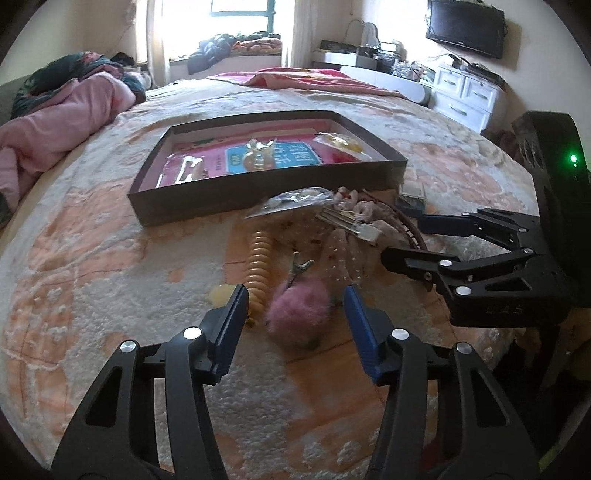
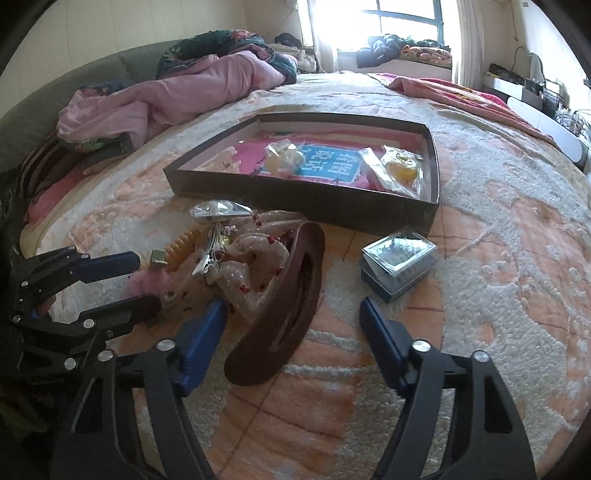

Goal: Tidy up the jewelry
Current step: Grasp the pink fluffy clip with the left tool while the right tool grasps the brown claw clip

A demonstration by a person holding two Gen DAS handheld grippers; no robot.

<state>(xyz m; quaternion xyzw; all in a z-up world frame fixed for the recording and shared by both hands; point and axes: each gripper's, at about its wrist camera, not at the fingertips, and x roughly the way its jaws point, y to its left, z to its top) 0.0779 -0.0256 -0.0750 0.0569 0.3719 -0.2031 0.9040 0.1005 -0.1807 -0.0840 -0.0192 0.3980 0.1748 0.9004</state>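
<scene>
A pile of jewelry lies on the peach-and-white bedspread in front of a shallow dark box (image 1: 207,206) (image 2: 295,199). My left gripper (image 1: 295,293) (image 2: 147,280) is open, its blue pads on either side of a pink fluffy pompom clip (image 1: 299,310) with a gap on both sides. A yellow spiral hair tie (image 1: 260,266) lies just left of the pompom. My right gripper (image 2: 291,306) (image 1: 402,240) is open around a big brown hair claw (image 2: 291,295), not touching it. A beaded sheer piece (image 2: 255,258) and a small plastic bag (image 2: 218,210) lie behind it.
The box holds a pink booklet (image 2: 332,162) and bagged yellow items (image 2: 402,166). A small clear case (image 2: 397,258) sits right of the claw. A pink quilt (image 1: 62,107) is heaped at the bed's far left. A white dresser (image 1: 465,92) and a wall TV (image 1: 465,26) stand at the far right.
</scene>
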